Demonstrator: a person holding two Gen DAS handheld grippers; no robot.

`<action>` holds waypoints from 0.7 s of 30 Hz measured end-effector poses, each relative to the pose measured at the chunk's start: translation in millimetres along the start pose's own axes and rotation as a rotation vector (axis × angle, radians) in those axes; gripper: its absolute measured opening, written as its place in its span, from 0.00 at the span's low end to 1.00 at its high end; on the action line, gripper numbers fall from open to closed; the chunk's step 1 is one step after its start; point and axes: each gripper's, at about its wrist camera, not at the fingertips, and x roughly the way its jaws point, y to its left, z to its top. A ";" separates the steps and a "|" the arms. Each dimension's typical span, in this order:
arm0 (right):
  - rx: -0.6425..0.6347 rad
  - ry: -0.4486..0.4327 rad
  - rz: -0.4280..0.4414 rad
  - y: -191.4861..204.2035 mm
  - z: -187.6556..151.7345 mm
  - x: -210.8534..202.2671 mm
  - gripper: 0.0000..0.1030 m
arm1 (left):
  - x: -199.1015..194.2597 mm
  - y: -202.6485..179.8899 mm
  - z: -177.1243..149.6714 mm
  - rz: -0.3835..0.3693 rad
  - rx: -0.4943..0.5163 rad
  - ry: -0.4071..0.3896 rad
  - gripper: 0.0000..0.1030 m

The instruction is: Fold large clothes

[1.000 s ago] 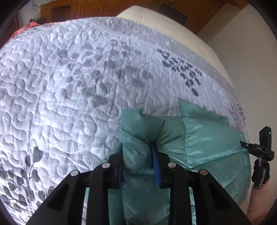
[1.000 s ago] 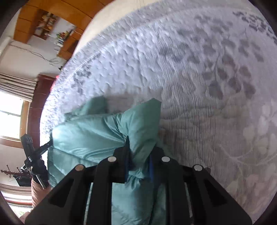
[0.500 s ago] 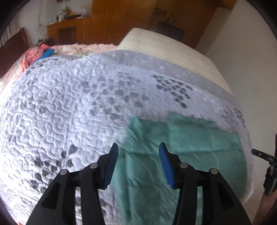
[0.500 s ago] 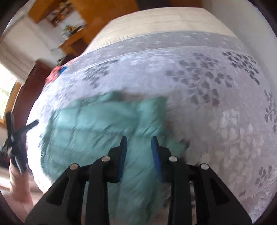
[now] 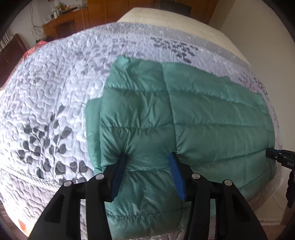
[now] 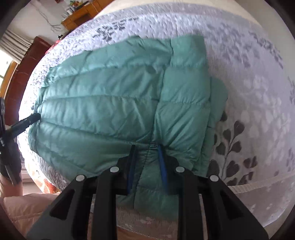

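A teal quilted puffer jacket [image 5: 193,118] lies folded on the bed's white quilt with grey leaf print [image 5: 55,88]. It also shows in the right wrist view [image 6: 114,96]. My left gripper [image 5: 147,158] is open, its blue pads spread over the near left end of the jacket and touching the fabric. My right gripper [image 6: 146,149] is open by a narrower gap over the near right end, at the jacket's seam. Each gripper's tip shows at the edge of the other's view: the right one [image 5: 278,157], the left one [image 6: 25,121].
The near edge of the bed [image 6: 248,182] runs just below the jacket. A bare mattress strip [image 5: 175,16] and wooden cabinets [image 5: 73,20] lie beyond the quilt. A dark wooden headboard [image 6: 29,59] and a curtained window stand at the left of the right wrist view.
Both grippers let go of the jacket parts they held a second ago and opened. The jacket now lies flat and folded, and both grippers have come down at its near edge.
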 end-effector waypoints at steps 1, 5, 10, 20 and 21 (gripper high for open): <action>0.005 0.001 0.010 -1.7 -0.2 3.8 0.22 | 2.6 0.4 -1.6 0.000 0.002 0.000 0.48; 0.015 0.002 0.023 -3.4 0.9 3.8 0.21 | 4.2 0.6 -2.9 -0.001 -0.006 0.011 0.49; 0.000 -0.066 0.029 -2.3 -3.9 -34.0 0.25 | -21.8 8.6 2.5 -0.001 -0.030 -0.008 0.51; 0.021 -0.039 -0.028 -22.7 -5.9 -34.3 0.19 | -25.3 53.4 -8.6 -0.017 -0.154 0.034 0.66; 0.027 -0.032 -0.027 -25.3 -6.5 -30.9 0.19 | -23.5 54.1 -10.3 -0.028 -0.160 0.039 0.66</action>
